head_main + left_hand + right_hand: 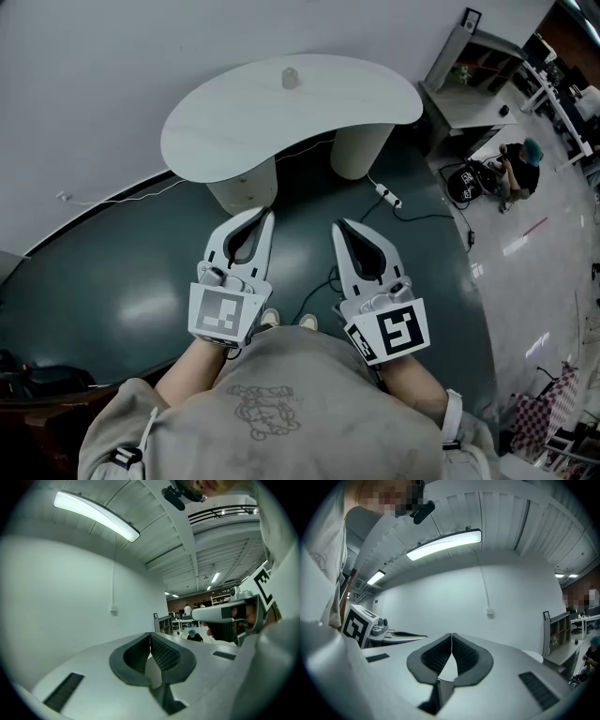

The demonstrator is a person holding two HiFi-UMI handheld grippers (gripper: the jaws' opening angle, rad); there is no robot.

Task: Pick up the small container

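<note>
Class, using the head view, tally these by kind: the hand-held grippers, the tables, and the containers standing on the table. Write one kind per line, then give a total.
Grippers: 2 (left gripper, right gripper)
Tables: 1 (white table)
Containers: 1 (small container)
Total: 4

we take this for an open lab or office. shelving (472,75) and desks (560,92) edge a glossy floor (553,248). strip lights (445,543) overhead.

Grey T-shirt (262,412) with outline print; white left gripper (264,217) and right gripper (339,228), black-and-white marker cubes (223,314).
</note>
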